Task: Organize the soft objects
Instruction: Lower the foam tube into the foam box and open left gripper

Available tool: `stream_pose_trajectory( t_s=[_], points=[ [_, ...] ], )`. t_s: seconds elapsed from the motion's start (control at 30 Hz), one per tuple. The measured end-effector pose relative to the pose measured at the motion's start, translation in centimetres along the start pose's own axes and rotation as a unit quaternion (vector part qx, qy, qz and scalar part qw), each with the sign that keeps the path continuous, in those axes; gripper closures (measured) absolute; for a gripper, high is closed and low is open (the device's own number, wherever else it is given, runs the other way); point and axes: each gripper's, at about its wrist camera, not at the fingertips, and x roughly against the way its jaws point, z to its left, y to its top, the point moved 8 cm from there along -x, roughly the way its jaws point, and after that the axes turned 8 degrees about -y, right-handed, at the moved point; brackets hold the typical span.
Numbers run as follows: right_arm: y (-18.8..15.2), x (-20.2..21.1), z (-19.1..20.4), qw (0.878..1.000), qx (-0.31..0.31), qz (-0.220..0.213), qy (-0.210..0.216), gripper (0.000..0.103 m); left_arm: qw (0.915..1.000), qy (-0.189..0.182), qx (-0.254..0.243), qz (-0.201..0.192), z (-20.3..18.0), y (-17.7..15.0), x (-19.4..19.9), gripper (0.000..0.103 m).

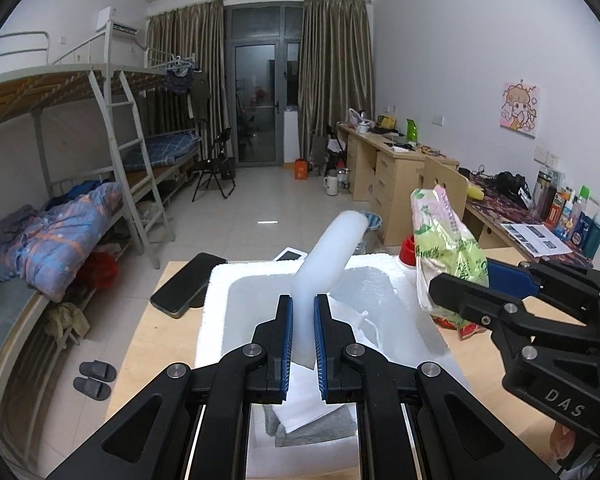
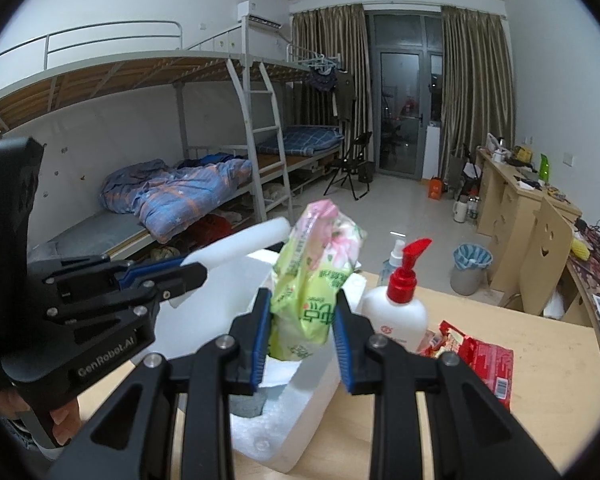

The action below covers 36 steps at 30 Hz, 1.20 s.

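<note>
My left gripper (image 1: 303,300) is shut on a white foam strip (image 1: 328,260) that rises up and away over a white styrofoam box (image 1: 212,312) on the wooden table. Folded white and grey soft pieces (image 1: 300,416) lie in the box below the fingers. My right gripper (image 2: 302,312) is shut on a green and pink tissue pack (image 2: 316,280), held upright above the box's right edge (image 2: 300,420). In the left wrist view the right gripper (image 1: 460,280) and the pack (image 1: 444,240) are at the right. In the right wrist view the left gripper (image 2: 188,270) and the strip (image 2: 240,246) are at the left.
A black phone (image 1: 186,282) and a white device (image 1: 292,255) lie left of and behind the box. A white pump bottle with a red top (image 2: 400,312), a small spray bottle (image 2: 392,260) and red snack packets (image 2: 480,360) stand right of it. Bunk beds, desks and a chair are beyond.
</note>
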Motion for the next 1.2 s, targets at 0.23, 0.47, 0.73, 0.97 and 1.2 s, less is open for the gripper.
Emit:
stream_pose_trajectory(
  t_s=[0.23, 0.47, 0.73, 0.97, 1.2],
  points=[
    [0.0, 0.1, -0.1, 1.0, -0.001, -0.001, -0.004, 0.07, 1.0, -0.006, -0.004, 0.004, -0.5, -0.1, -0.5, 0.092],
    [0.3, 0.3, -0.5, 1.0, -0.002, -0.003, -0.006, 0.07, 0.9999, 0.004, -0.01, -0.005, -0.2, 0.0, -0.5, 0.08],
    [0.6, 0.6, -1.1, 1.0, -0.007, -0.011, -0.011, 0.07, 0.9987, 0.035, -0.005, -0.036, 0.3, 0.6, 0.3, 0.007],
    [0.4, 0.5, -1.0, 1.0, -0.006, -0.011, -0.01, 0.07, 0.9982, 0.046, 0.003, -0.038, 1.0, 0.5, 0.6, 0.005],
    [0.2, 0.3, -0.6, 1.0, -0.002, -0.007, -0.003, 0.07, 0.9971, 0.063, 0.018, -0.038, 2.4, -0.2, 1.7, 0.005]
  ],
)
